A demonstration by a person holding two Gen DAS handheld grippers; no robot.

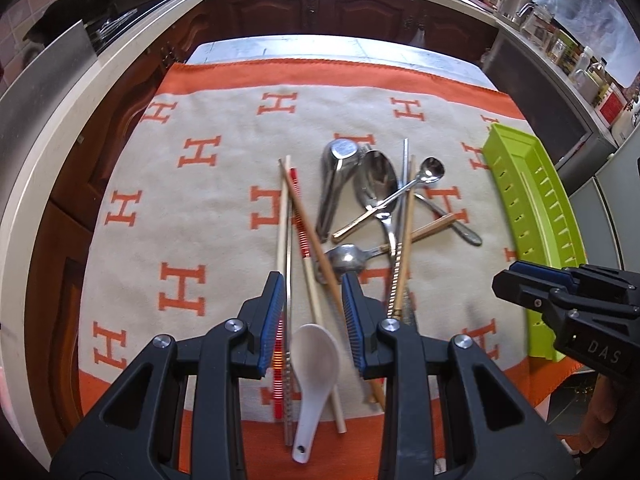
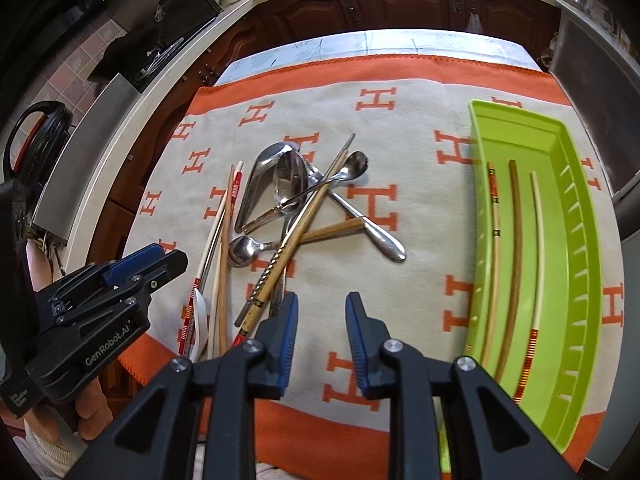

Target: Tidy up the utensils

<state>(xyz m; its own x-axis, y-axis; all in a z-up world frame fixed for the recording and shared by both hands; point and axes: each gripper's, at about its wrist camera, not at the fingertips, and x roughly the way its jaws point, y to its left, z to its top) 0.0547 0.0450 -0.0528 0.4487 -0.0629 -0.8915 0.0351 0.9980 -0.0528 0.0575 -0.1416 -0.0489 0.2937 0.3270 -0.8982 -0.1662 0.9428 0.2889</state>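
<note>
Jaws of the left gripper (image 1: 312, 320) spread, empty, above the white ceramic spoon (image 1: 310, 368), handle pointing near; right gripper (image 2: 322, 340) likewise spread, farther off.

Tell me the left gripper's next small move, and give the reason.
Probably lower the left gripper onto the wooden chopstick beneath its open jaws and close on it. Three chopsticks already lie in the green tray, while more sticks remain on the blanket beside the white spoon; the right gripper is open and empty.
</note>
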